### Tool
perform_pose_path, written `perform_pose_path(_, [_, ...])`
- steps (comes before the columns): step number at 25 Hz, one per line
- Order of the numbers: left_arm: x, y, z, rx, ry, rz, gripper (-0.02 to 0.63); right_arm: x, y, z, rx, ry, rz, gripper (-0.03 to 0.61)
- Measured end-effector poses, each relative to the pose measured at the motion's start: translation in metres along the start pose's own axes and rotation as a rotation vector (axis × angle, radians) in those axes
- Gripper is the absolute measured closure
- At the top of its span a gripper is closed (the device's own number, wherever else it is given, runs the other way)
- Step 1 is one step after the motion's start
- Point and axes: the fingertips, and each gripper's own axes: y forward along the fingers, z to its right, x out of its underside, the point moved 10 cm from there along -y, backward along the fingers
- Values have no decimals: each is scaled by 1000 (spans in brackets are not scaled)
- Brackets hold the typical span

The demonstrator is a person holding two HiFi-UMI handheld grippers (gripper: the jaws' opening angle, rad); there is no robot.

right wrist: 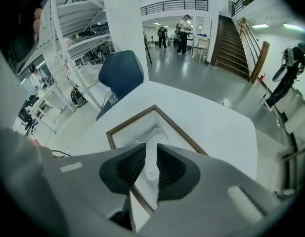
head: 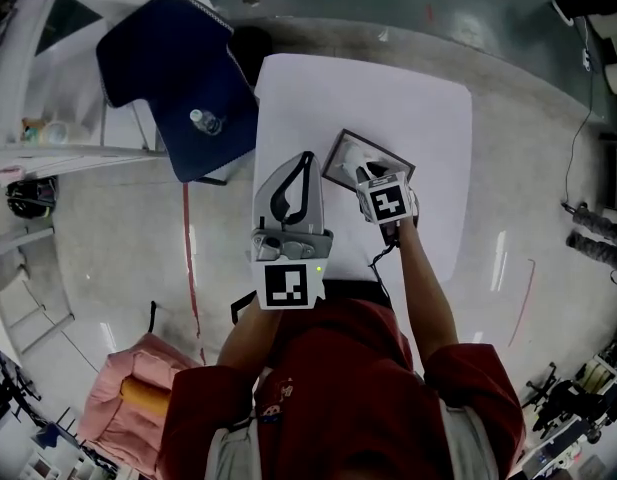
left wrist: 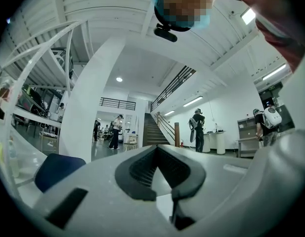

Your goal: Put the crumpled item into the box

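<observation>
A shallow box with a brown rim (head: 334, 154) (right wrist: 123, 126) lies on the white table (head: 428, 118). My right gripper (head: 366, 171) (right wrist: 151, 151) hangs just over the box, shut on a white crumpled item (right wrist: 151, 169) that droops from between the pads into the box; from the head view it is a pale lump (head: 354, 154) inside the rim. My left gripper (head: 307, 160) (left wrist: 156, 150) is held up left of the box, tilted upward, its jaw tips touching with nothing between them.
A dark blue chair (head: 173, 68) with a clear bottle (head: 205, 121) on its seat stands at the table's far left corner. A pink bundle (head: 128, 398) lies on the floor at lower left. People stand far off by a staircase (left wrist: 154, 130).
</observation>
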Motion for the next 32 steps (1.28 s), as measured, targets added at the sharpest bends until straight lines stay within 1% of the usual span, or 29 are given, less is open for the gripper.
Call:
perform_pose_path(7, [-8,-23,1,17,-34,6,611,10,-37,-18,42,19,91,505])
perform_pose_path(9, [-10,-28,2,24,-46,14,611,15,-46,-22,50,37,119,503])
perform_pose_path(12, [-11,-36,3,43,-42,20,611,23,-61,-28,68,68,169,502])
perform_pose_path(21, [-22,-53,12,118,-32,34,611,37,-113,-60,120,85,351,498])
perform_pose_path(25, [-29,-65,17,151,-21,41,611,41,-144,-76,143,103,448,491])
perform_pose_path(29, [-37,-75,21,174,-13,46,611,43,-175,-91,141,129,537,491])
perform_pose_path(32, [-43,-78,25,190,-11,46,611,43,-200,-101,165,123,614,491])
